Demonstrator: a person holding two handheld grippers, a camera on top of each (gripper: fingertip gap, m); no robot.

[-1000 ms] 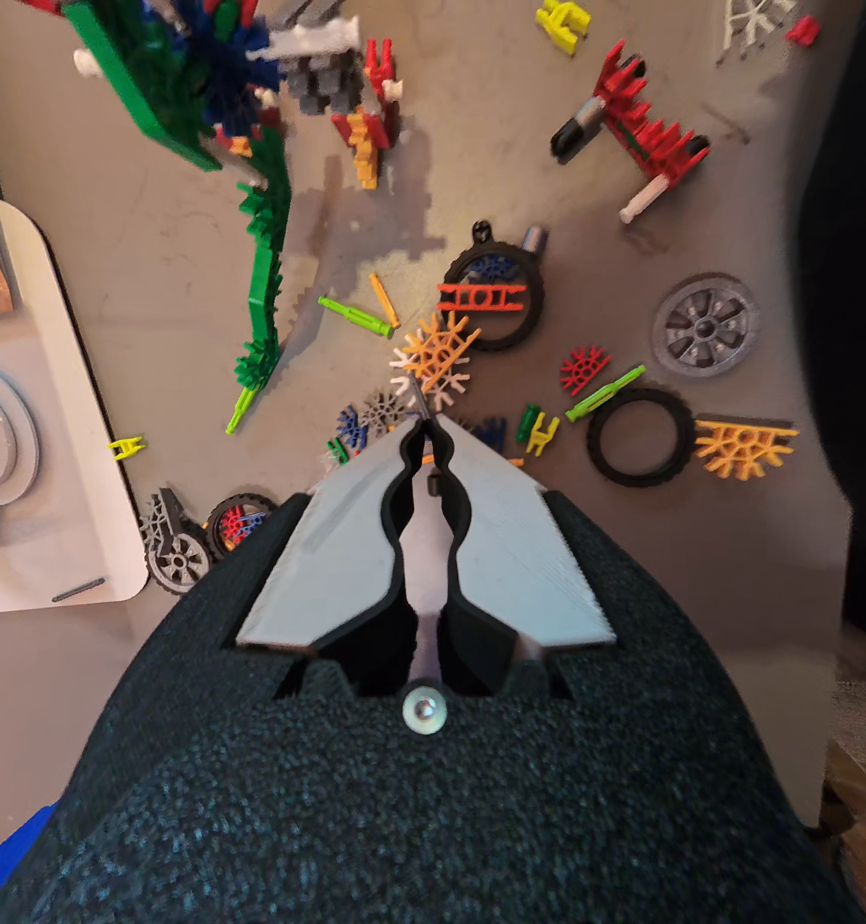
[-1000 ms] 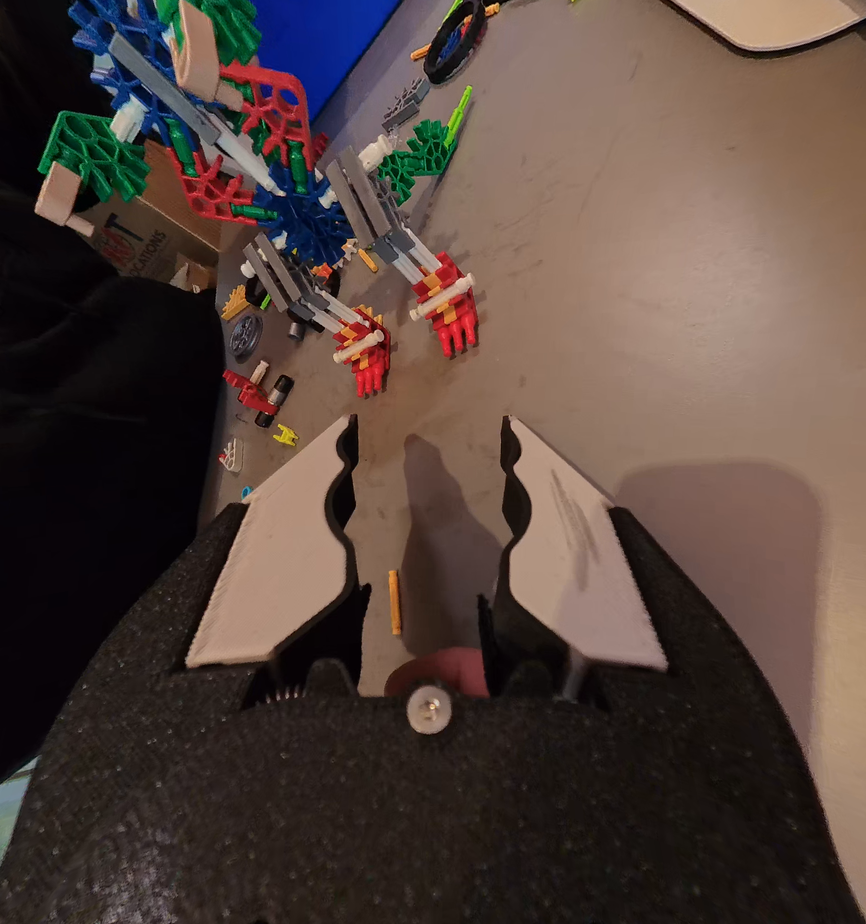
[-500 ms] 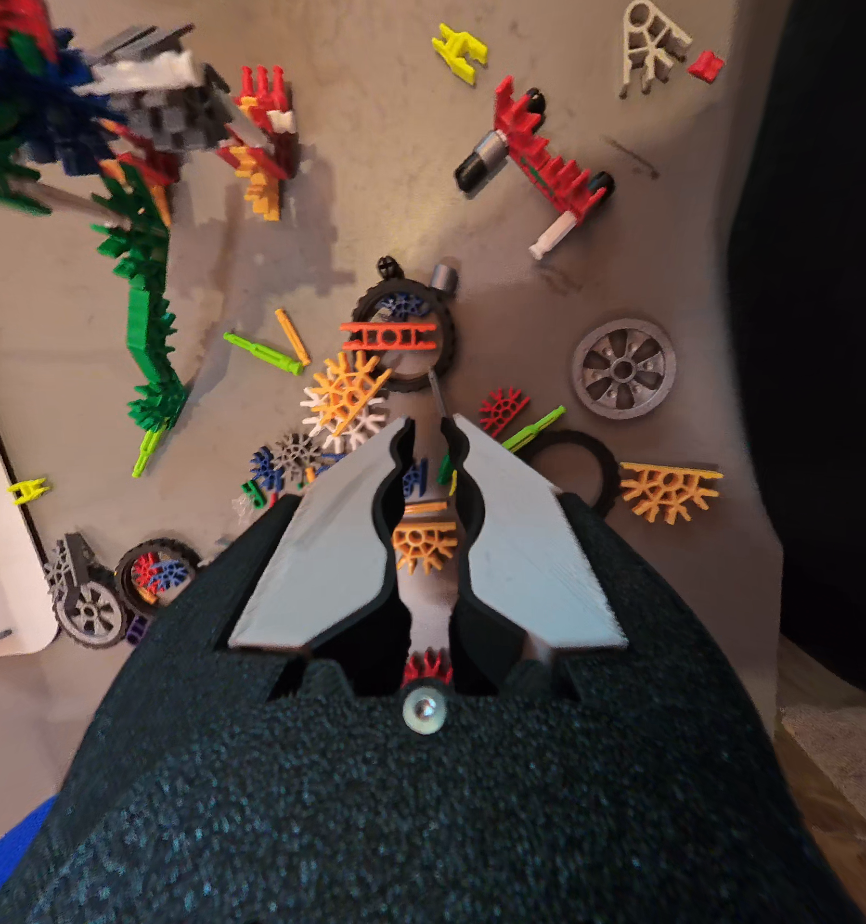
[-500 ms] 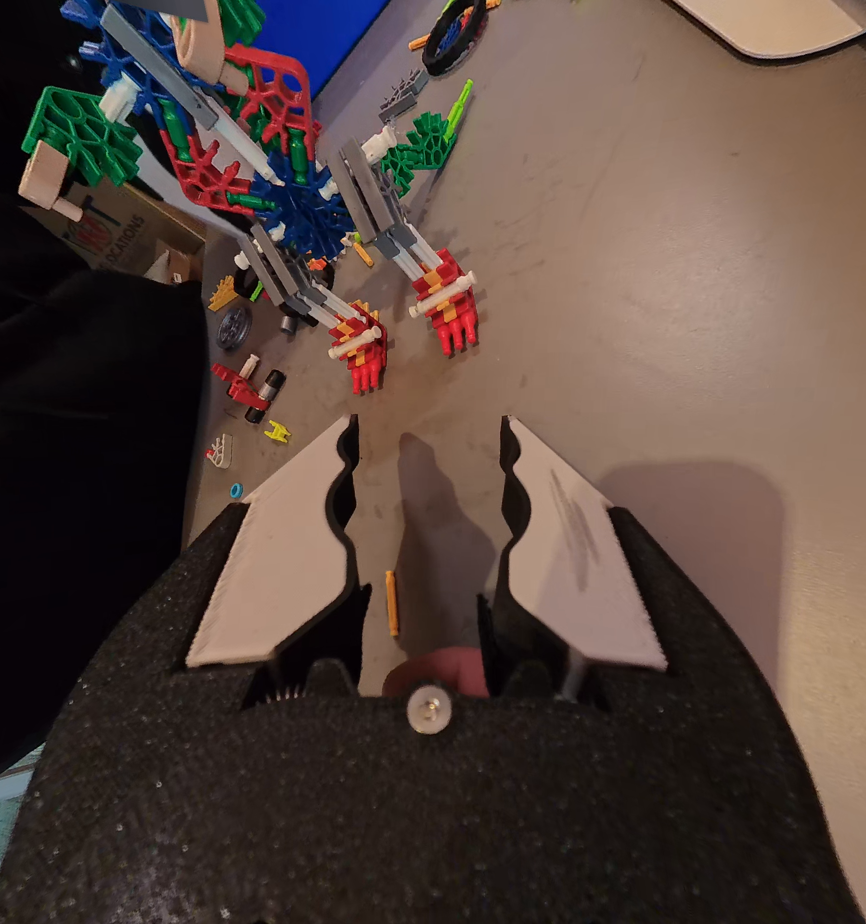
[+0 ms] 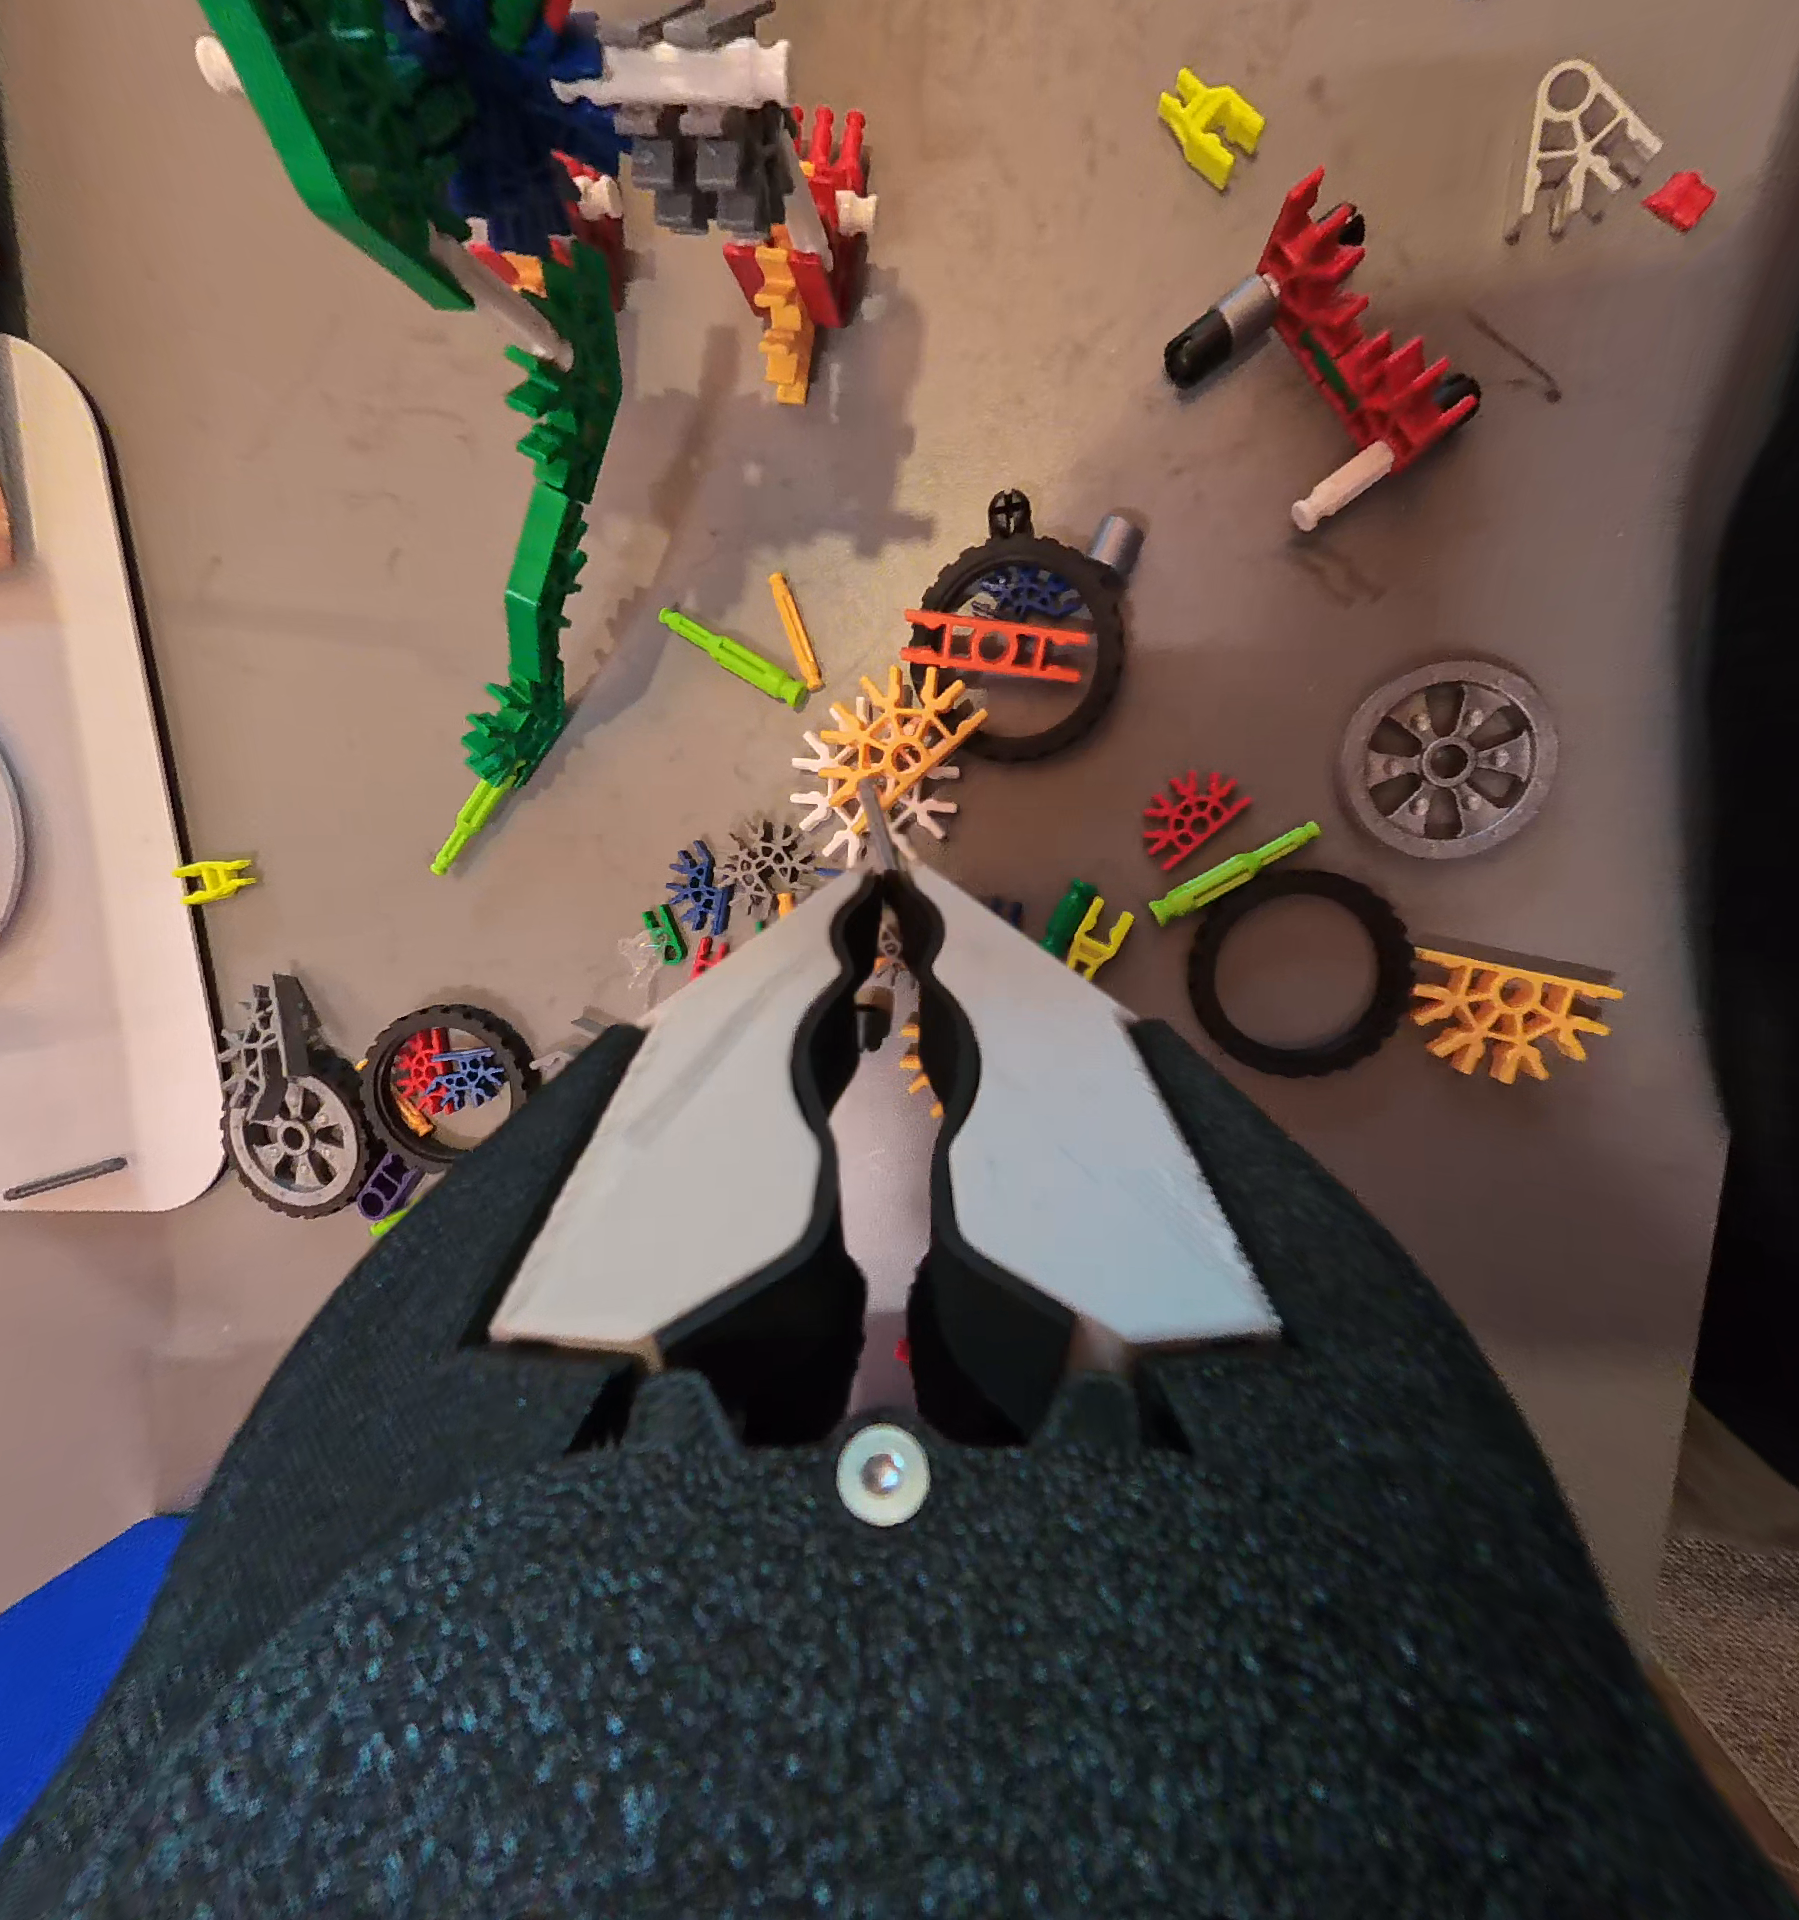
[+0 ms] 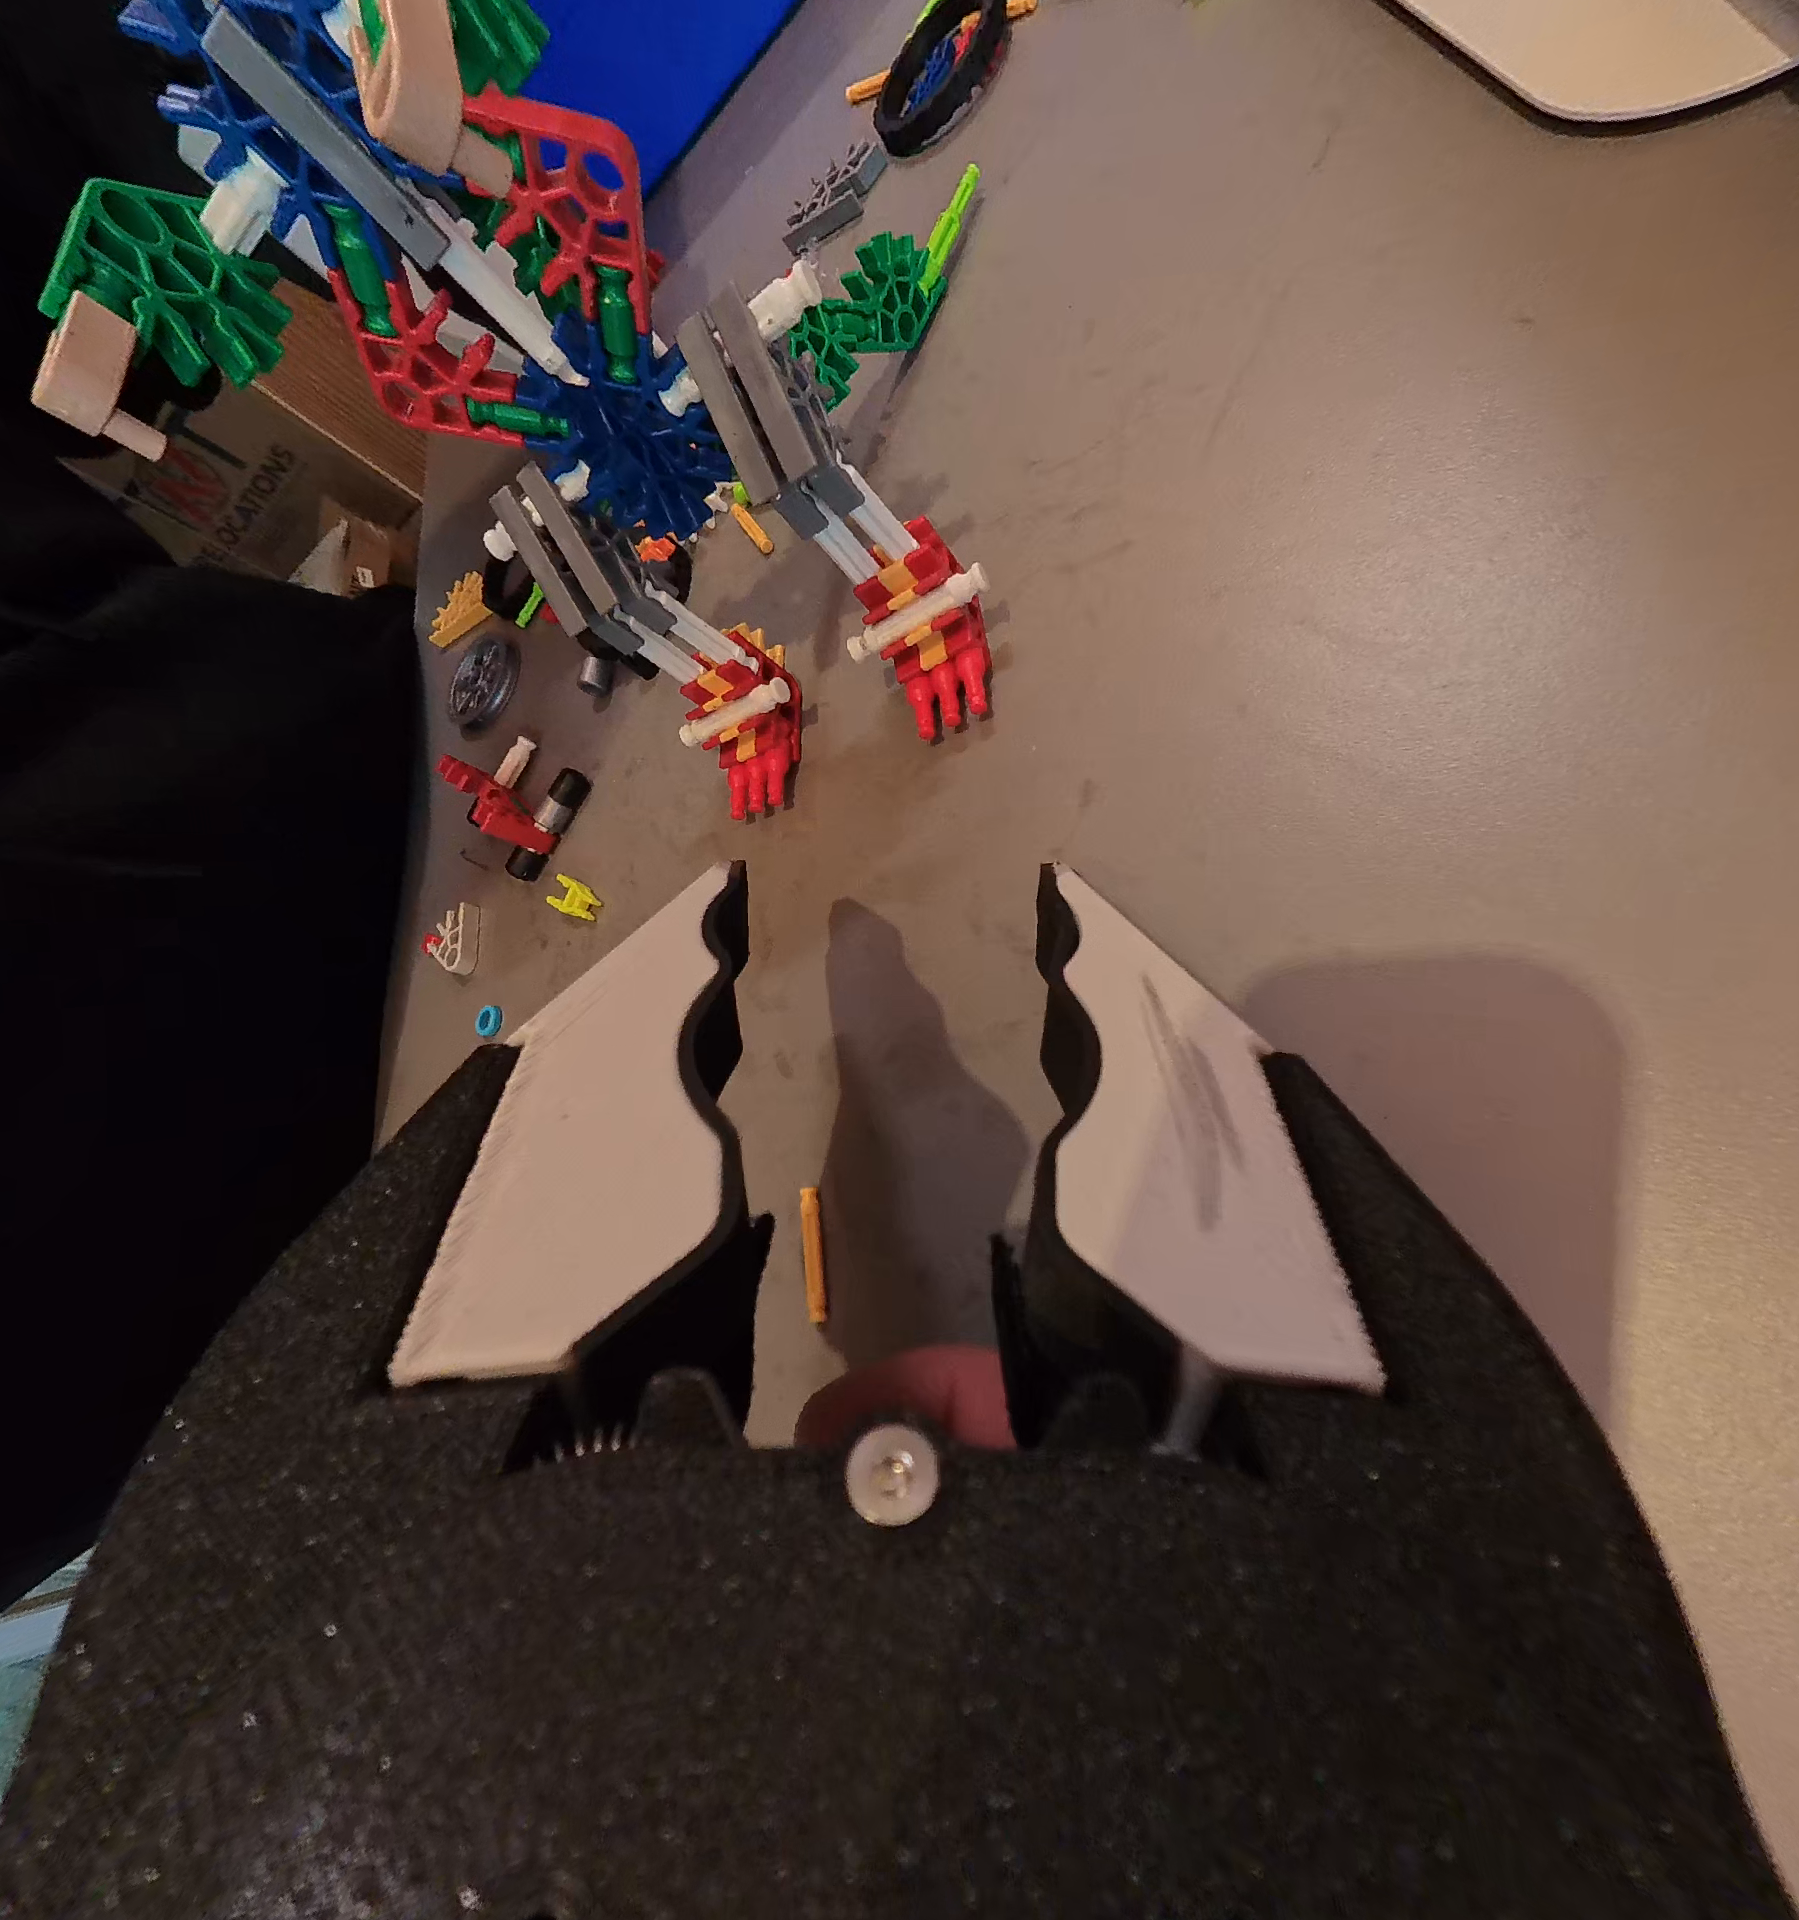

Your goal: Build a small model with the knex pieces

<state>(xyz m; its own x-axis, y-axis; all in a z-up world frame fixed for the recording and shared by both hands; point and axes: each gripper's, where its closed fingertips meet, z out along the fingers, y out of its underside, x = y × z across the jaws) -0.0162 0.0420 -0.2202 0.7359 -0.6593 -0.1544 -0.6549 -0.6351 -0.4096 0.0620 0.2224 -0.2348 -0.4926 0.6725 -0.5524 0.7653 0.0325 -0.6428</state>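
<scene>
My left gripper (image 5: 887, 881) is shut on a thin grey rod (image 5: 877, 831) that sticks out past the tips. The rod points at an orange snowflake connector (image 5: 900, 743) lying on a white one, among loose construction-toy pieces on the grey table (image 5: 303, 520). My right gripper (image 6: 890, 873) is open and empty, hovering over bare table (image 6: 1394, 520). A short orange rod (image 6: 813, 1252) lies on the table between its fingers, near their base. A large colourful built model (image 6: 604, 436) with two red feet (image 6: 760, 727) stands just ahead of it; it also shows in the left wrist view (image 5: 521, 135).
Black tyres (image 5: 1295, 971), a grey wheel hub (image 5: 1448, 758), a red comb-like assembly (image 5: 1352, 322) and green rods lie scattered. A white board (image 5: 64, 831) lies at the left. The table edge (image 5: 1705, 1039) runs down the right. Cardboard boxes (image 6: 251, 488) sit beyond the table. My right fingertips sit around 20 cm from my left ones. The orange snowflake connector (image 5: 900, 743) lies some 4 cm from my left tips, 15 cm from my right tips.
Half a second ago the left jaws stood slightly apart, closer over the pieces; now they are pulled back and shut tight on the grey rod. The right gripper has barely moved.
</scene>
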